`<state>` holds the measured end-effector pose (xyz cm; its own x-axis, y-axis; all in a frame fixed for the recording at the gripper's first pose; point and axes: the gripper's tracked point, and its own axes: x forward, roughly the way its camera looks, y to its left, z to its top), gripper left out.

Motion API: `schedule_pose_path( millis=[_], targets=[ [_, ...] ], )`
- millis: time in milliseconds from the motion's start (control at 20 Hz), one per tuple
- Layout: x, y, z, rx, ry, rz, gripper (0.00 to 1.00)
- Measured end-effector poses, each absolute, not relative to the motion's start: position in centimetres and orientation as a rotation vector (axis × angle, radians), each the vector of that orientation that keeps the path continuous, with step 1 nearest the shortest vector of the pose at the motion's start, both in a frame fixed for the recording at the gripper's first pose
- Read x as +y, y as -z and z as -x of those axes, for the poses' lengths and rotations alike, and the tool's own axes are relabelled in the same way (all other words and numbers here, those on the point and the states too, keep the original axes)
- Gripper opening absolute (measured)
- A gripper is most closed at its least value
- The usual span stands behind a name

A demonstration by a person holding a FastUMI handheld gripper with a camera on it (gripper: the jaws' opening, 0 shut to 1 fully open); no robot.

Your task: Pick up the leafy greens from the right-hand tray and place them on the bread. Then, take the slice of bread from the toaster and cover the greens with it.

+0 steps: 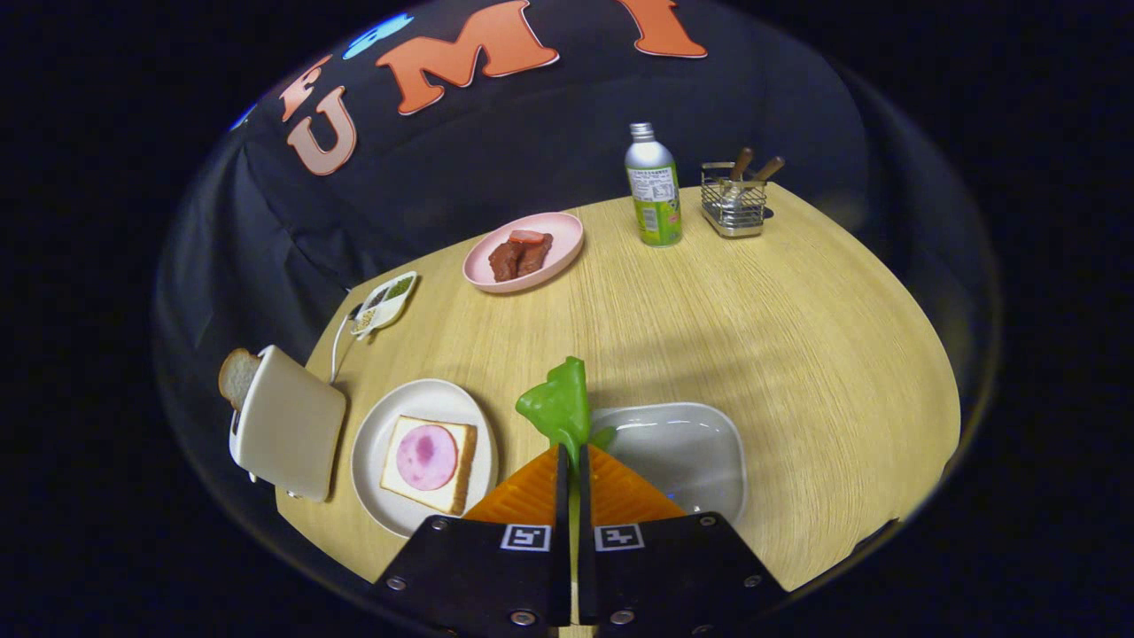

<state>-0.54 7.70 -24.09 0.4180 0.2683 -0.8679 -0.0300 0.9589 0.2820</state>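
Observation:
My gripper (571,454) is shut on the leafy greens (558,403), a bright green leaf that sticks up past the fingertips. It hangs above the table between the two dishes. Just beyond the fingers to the right lies the grey tray (700,447), with nothing showing in it. To the left sits a white round plate (376,439) with a slice of bread (461,461) topped by a pink round of ham (426,456). Further left stands a cream toaster (288,424) with a slice of bread (236,376) poking out of its slot.
At the back of the wooden table stand a pink plate (563,239) with brown meat pieces, a green drink bottle (654,188) and a wire basket (733,202) with wooden-handled utensils. A small divided dish (386,303) sits behind the toaster, beside its white cord.

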Motion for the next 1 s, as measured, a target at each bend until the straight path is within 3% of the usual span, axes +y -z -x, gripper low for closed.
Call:
schedule_pose_path(
  millis=[550,1000],
  targets=[
    [20.1,25.6,0.9,1.174,-0.412,-0.261,0.04],
    [23.9,27.4,2.4,1.248,-0.450,-0.228,0.06]
  ],
)
